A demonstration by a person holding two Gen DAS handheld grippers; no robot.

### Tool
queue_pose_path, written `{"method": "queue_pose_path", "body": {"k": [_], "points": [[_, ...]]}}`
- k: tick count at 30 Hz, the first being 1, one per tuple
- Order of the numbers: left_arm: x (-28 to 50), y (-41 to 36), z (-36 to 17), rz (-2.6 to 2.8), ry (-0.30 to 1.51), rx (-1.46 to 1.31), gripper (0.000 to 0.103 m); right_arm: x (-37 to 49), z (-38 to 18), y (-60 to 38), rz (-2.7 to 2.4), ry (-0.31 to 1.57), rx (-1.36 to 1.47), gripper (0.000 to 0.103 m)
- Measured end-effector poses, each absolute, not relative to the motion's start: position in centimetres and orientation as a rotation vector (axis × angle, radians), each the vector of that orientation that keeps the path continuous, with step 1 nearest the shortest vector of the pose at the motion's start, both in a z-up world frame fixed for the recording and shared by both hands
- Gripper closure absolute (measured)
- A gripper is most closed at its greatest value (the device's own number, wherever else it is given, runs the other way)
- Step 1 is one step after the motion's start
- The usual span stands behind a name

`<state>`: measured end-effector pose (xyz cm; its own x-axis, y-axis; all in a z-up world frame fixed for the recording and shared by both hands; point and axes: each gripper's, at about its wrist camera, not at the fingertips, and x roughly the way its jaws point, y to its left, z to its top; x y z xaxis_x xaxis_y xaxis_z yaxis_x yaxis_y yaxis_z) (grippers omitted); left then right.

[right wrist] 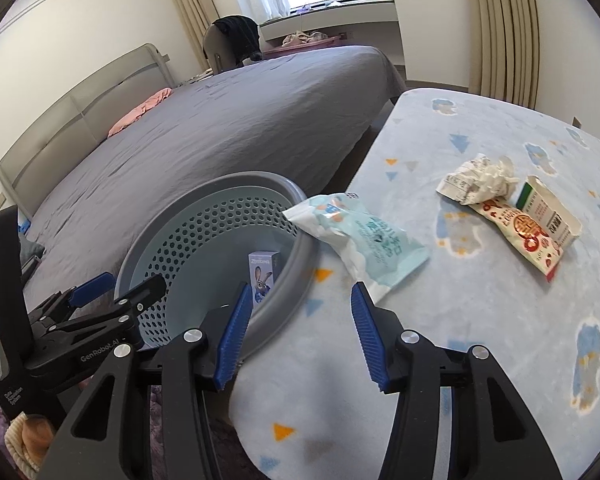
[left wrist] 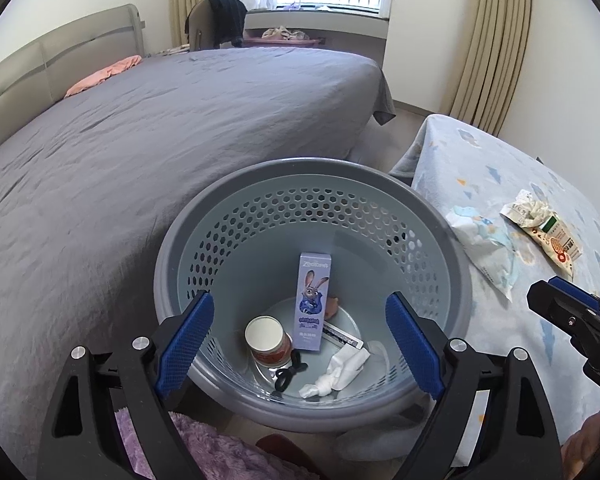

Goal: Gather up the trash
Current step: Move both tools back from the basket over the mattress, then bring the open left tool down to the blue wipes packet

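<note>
Left claw (left wrist: 300, 344) (empty) over basket (left wrist: 236, 184), wrappers (right wrist: 364, 240) beside

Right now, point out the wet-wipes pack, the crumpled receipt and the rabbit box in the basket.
wet-wipes pack (right wrist: 364, 236), right wrist view, middle of the pack's printed face.
crumpled receipt (right wrist: 478, 180), right wrist view, centre of the wad.
rabbit box (left wrist: 313, 300), left wrist view, the rabbit picture on its front.
</note>
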<state>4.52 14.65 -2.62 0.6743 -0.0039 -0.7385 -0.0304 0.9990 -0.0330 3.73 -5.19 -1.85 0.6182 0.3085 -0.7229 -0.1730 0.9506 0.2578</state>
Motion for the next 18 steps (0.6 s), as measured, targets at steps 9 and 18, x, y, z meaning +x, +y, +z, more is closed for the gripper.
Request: {"method": "queue_pose_path", "body": {"k": [9, 18], "points": [[3.5, 12.3, -1.7, -0.013, 0.826, -0.012, 0.016, 2.0, -2.5, -8.0, 0.246, 0.864, 0.198, 0.052], [2.5, 9.6, -1.0, -0.037, 0.827, 0.015, 0.014, 0.7, -3.1, -11.0, 0.231, 0.862, 0.251, 0.052]]}}
